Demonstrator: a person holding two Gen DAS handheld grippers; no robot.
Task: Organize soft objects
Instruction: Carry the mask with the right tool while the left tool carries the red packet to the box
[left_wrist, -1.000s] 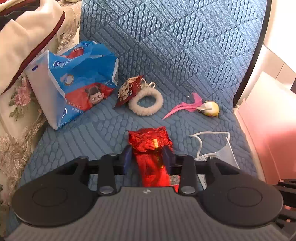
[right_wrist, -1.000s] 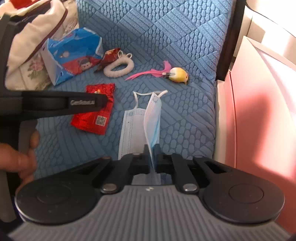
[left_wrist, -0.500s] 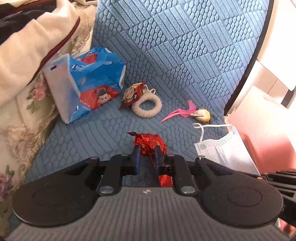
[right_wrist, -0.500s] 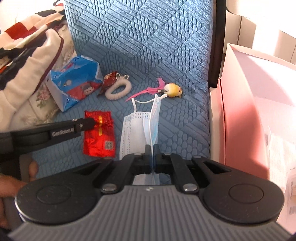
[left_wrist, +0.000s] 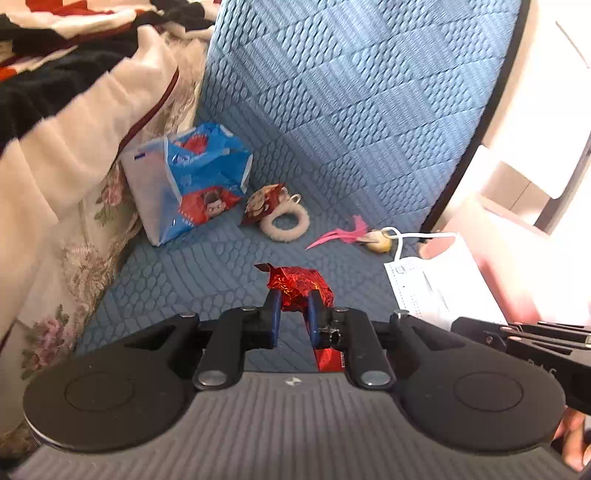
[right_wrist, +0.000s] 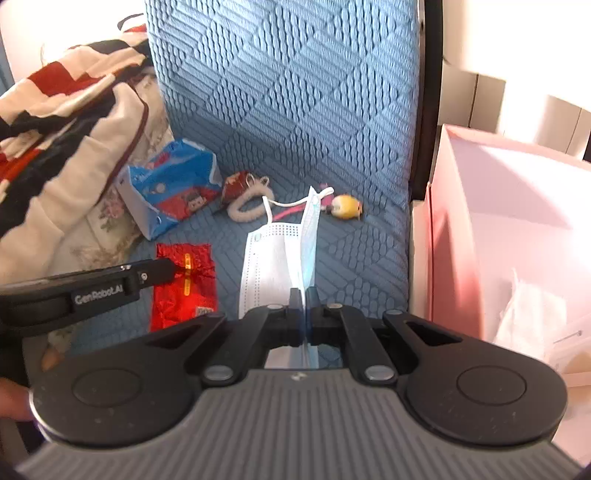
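Observation:
My left gripper (left_wrist: 293, 297) is shut on a crinkled red foil packet (left_wrist: 299, 282), which hangs above the blue quilted sofa seat (left_wrist: 207, 266). From the right wrist view that packet (right_wrist: 184, 291) dangles flat from the left gripper's tip (right_wrist: 166, 267). A white and light-blue face mask (right_wrist: 273, 258) is pinched by its edge in my right gripper (right_wrist: 303, 295), which is shut on it. The mask hangs folded, one ear loop trailing forward. In the left wrist view the mask (left_wrist: 439, 284) shows at the right.
On the seat lie a blue tissue pack (left_wrist: 195, 184), a small red snack packet (left_wrist: 260, 205), a white fluffy hair ring (left_wrist: 286, 225) and a pink-feathered yellow toy (left_wrist: 376, 240). Blankets (left_wrist: 74, 129) pile up at the left. An open pink box (right_wrist: 517, 229) stands beside the sofa at the right.
The left jaws have closed on the red packet and lifted it off the seat. The right gripper has risen with the mask, and the pink box has come into view.

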